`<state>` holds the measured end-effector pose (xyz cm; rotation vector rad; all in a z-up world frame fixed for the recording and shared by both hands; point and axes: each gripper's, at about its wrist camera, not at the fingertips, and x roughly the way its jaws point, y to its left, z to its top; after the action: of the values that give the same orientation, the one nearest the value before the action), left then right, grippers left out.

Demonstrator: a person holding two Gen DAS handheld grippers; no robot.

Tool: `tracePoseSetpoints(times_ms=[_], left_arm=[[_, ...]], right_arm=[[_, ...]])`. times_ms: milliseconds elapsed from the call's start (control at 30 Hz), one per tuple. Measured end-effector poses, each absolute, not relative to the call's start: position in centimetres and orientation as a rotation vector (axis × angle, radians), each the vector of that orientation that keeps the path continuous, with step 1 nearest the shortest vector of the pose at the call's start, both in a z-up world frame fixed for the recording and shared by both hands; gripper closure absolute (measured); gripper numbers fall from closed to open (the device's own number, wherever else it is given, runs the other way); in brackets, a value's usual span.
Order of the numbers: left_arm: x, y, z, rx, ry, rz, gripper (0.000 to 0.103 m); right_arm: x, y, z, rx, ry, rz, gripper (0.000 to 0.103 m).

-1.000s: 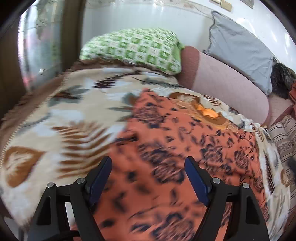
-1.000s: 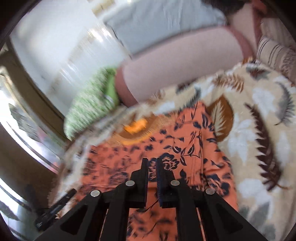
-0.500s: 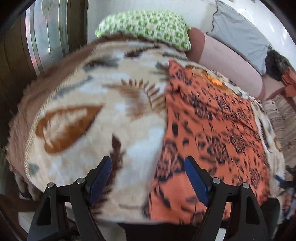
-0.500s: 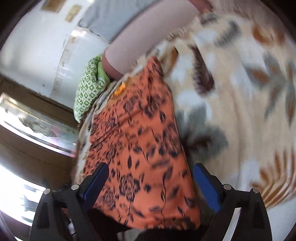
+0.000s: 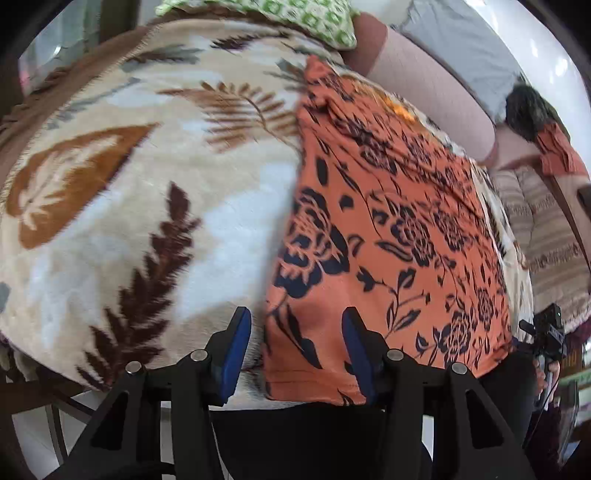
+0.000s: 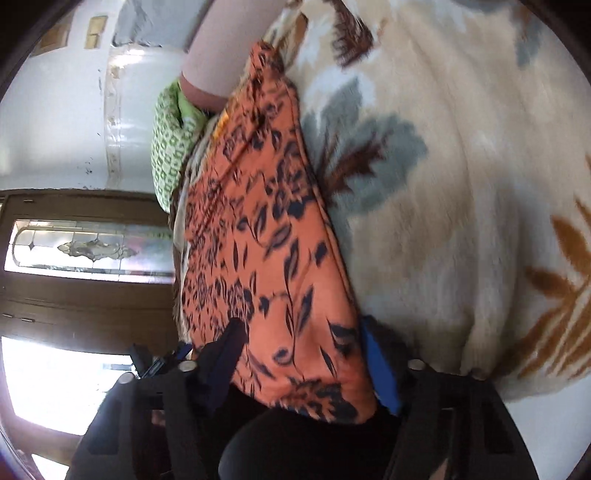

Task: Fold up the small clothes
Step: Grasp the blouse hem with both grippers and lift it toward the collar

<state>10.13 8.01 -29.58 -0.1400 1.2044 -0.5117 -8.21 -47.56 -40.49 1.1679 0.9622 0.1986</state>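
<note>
closing both tools on the near hem of the orange floral garment [image 5: 388, 206], long axis running away across the leaf-print blanket [image 5: 147, 184]; left tool [image 5: 295, 347] half-wide astride the near left corner, right tool [image 6: 299, 354] half-wide astride the near right corner, pads not yet pressing.

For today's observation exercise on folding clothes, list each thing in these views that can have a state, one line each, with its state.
Orange floral garment: spread flat on the blanket, near hem hanging over the edge.
Leaf-print blanket: laid out under the garment.
Green pillow: lying at the far end.
Left gripper: fingers closing around the hem's corner, not yet pressing.
Right gripper: fingers closing around the other corner, grip unclear.
</note>
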Motion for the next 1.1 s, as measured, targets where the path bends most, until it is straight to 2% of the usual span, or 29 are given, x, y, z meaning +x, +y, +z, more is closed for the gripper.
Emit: tracePoseSetpoints(times_ms=[167, 200, 233, 267, 333, 467, 500, 567, 600, 700, 733, 767, 833, 933, 1100], left_arm=[[10.4, 6.3, -30.2, -0.119, 1.230, -0.616, 0.052], [10.6, 6.1, -30.2, -0.117, 1.231, -0.623, 0.062], [10.7, 5.9, -30.1, -0.111, 1.228, -0.638, 0.077], [10.8, 5.7, -30.1, -0.110, 1.226, -0.651, 0.083], [11.1, 5.4, -30.0, -0.114, 1.222, -0.668, 0.088], [11.2, 4.9, -30.1, -0.086, 1.220, -0.676, 0.089], [11.4, 5.0, -30.2, -0.087, 1.225, -0.670, 0.084], [11.8, 5.2, -30.7, -0.152, 1.251, -0.699, 0.066], [11.9, 5.3, -30.7, -0.175, 1.251, -0.714, 0.065], [12.0, 5.0, -30.6, -0.151, 1.243, -0.724, 0.069], [11.9, 4.9, -30.5, -0.123, 1.233, -0.722, 0.082], [11.9, 4.9, -30.5, -0.104, 1.231, -0.717, 0.088], [12.1, 5.2, -30.5, -0.110, 1.236, -0.724, 0.091], [12.2, 5.3, -29.9, -0.115, 1.227, -0.735, 0.093], [12.5, 5.6, -26.1, -0.198, 1.136, -0.799, 0.094]], right_arm=[[-8.8, -45.7, -42.0, 1.207, 1.017, 0.272, 0.041], [-8.6, -45.2, -42.1, 1.206, 1.025, 0.282, 0.041], [-8.4, -44.8, -42.2, 1.203, 1.028, 0.286, 0.041], [-8.0, -44.5, -42.1, 1.200, 1.029, 0.287, 0.042], [-7.2, -43.8, -41.8, 1.190, 1.021, 0.313, 0.058], [-4.9, -42.1, -40.9, 1.077, 1.075, 0.277, 0.068], [-4.6, -42.1, -40.8, 1.067, 1.085, 0.265, 0.069], [-4.5, -42.4, -41.0, 1.084, 1.097, 0.248, 0.069], [-4.7, -42.6, -41.2, 1.099, 1.101, 0.249, 0.071], [-5.1, -43.7, -42.3, 1.218, 1.097, 0.243, 0.071], [-5.4, -44.1, -42.6, 1.264, 1.086, 0.239, 0.071], [-5.6, -44.3, -43.0, 1.299, 1.072, 0.236, 0.071], [-5.8, -44.1, -43.0, 1.305, 1.056, 0.221, 0.072], [-5.6, -43.3, -40.8, 1.140, 1.072, 0.151, 0.083], [-4.9, -43.4, -36.1, 1.039, 0.973, 0.153, 0.087]])
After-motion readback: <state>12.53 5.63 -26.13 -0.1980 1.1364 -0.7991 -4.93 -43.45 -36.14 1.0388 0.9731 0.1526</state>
